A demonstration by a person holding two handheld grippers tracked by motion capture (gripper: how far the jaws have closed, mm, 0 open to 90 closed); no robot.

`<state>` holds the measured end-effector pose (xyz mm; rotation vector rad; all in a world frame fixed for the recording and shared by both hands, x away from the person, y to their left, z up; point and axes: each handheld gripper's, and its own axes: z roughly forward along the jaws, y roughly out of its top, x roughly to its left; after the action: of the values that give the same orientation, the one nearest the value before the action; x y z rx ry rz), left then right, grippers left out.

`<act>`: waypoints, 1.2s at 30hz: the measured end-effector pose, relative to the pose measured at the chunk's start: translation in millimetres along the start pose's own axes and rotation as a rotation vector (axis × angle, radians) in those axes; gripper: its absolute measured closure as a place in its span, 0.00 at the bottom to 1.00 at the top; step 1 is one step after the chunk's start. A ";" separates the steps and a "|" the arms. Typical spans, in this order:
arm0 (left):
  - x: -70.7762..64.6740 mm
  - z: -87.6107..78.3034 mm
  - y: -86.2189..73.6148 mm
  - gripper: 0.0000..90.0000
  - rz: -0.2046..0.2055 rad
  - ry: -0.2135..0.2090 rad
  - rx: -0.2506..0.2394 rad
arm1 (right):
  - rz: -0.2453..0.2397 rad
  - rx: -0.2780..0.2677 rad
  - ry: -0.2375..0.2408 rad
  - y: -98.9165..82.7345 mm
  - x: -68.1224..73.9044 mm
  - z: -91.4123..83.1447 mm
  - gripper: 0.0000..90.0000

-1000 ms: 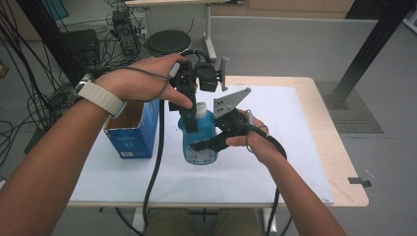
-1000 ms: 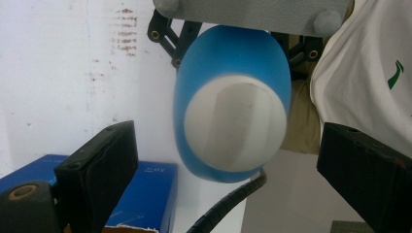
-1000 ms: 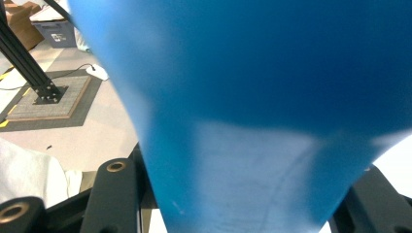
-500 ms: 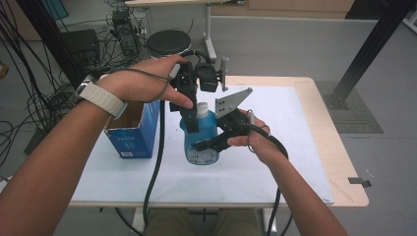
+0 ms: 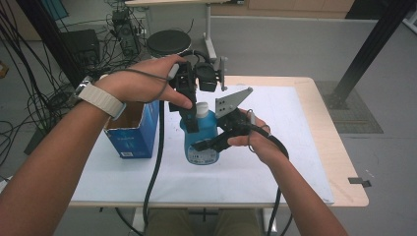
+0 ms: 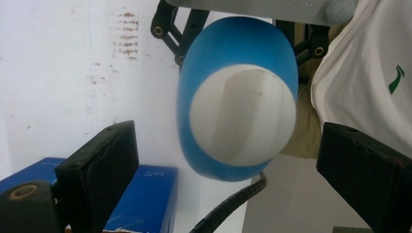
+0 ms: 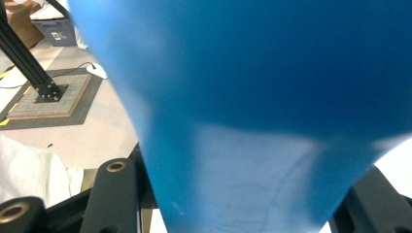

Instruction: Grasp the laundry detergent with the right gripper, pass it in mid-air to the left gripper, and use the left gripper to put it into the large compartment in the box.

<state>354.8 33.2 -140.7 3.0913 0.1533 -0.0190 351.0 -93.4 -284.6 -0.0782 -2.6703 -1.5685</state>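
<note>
Nearest the person, the right claw (image 5: 209, 143) is clamped across the lower body of a blue plastic bottle with a white cap (image 5: 200, 140), its black jaws pressing on both flanks; in the right gripper view the blue wall (image 7: 252, 97) sits tight between them. The bottle stands upright near the middle of the white-covered tabletop (image 5: 295, 123), its long axis vertical and its cap pointing straight up, its base on or just above the sheet. Above it, the left claw (image 5: 191, 118) points downward over the bottle's top, jaws spread wide to either side of the white cap (image 6: 243, 114) and not touching it; the left gripper view looks down the bottle's length, so cap and blue shoulder appear as nested ovals. Just beyond and to the left of the bottle stands an open blue cardboard box (image 5: 133, 135), close beside it but apart.
</note>
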 end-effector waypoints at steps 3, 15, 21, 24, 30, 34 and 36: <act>0.1 0.1 -0.5 0.09 -0.002 0.002 -0.002 | 0.001 -0.001 0.000 0.3 0.1 0.1 0.48; -0.2 -0.3 -1.8 0.09 -0.004 0.004 -0.008 | 0.004 0.004 0.004 0.3 0.0 2.0 0.48; -0.4 -0.3 -2.0 0.09 -0.004 0.005 -0.008 | 0.004 0.008 0.006 -0.1 0.3 2.4 0.48; -0.5 -0.4 -1.9 0.09 -0.004 0.006 -0.007 | 0.002 0.005 0.004 0.3 0.4 2.1 0.48; 0.1 -0.5 -2.1 0.09 -0.005 0.007 -0.007 | 0.005 0.006 0.008 0.3 0.0 1.8 0.48; 0.3 -0.4 -1.7 0.09 -0.003 0.008 -0.007 | 0.004 0.009 0.009 0.1 -0.1 2.1 0.48; 0.3 -0.3 -1.5 0.09 -0.003 0.008 -0.007 | 0.008 0.009 0.009 0.0 -0.3 2.2 0.48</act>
<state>354.9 34.7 -140.5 3.0845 0.1582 -0.0061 351.3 -91.5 -285.7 -0.0804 -2.6669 -1.5500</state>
